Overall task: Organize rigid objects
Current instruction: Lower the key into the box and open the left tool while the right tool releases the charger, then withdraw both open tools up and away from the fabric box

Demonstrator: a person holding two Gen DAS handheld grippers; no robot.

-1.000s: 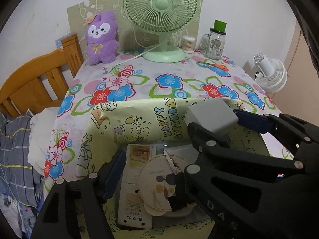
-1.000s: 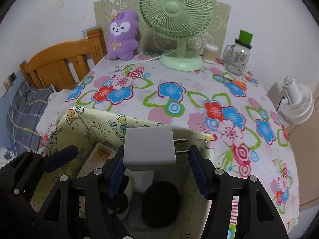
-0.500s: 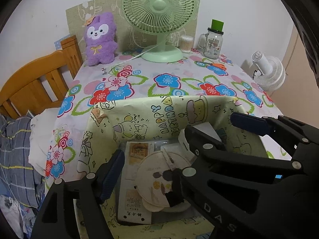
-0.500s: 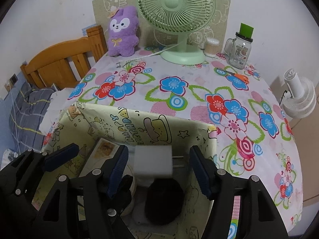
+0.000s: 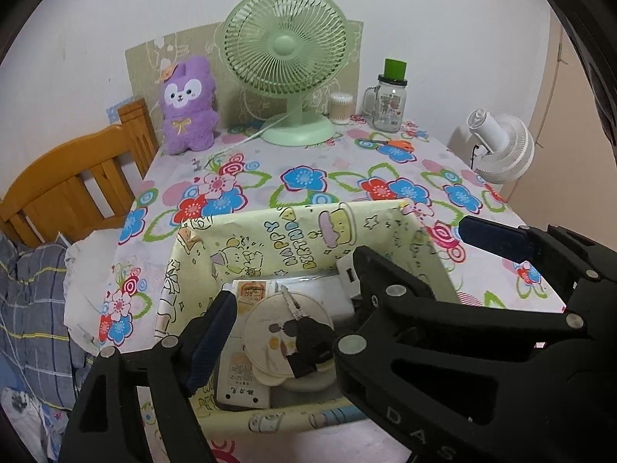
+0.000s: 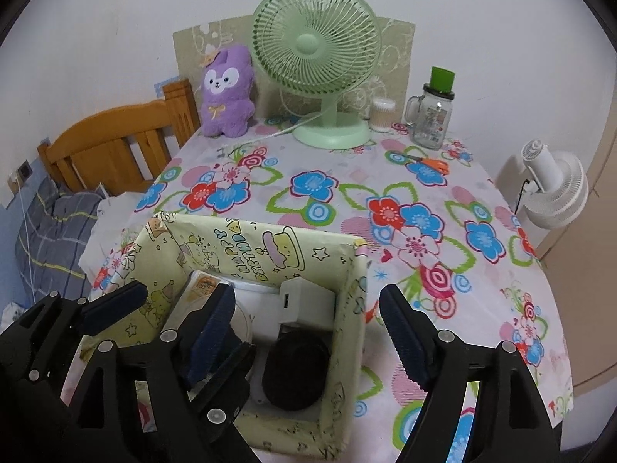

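Observation:
A yellow cartoon-print box stands at the table's near edge. Inside lie a white charger plug, a black round object, a round cream disc and a flat white pack. My right gripper is open and empty above the box, with one finger over the inside and the other outside its right wall. My left gripper is open and empty over the box's left half.
At the back of the floral tablecloth stand a green fan, a purple plush, a cotton-swab jar and a glass mug jar. Orange scissors lie near it. A wooden bed frame is left, a white fan right.
My right gripper held the white charger plug above the box, lowered it in and opened; the plug now lies in the box. Both grippers have drawn back slightly.

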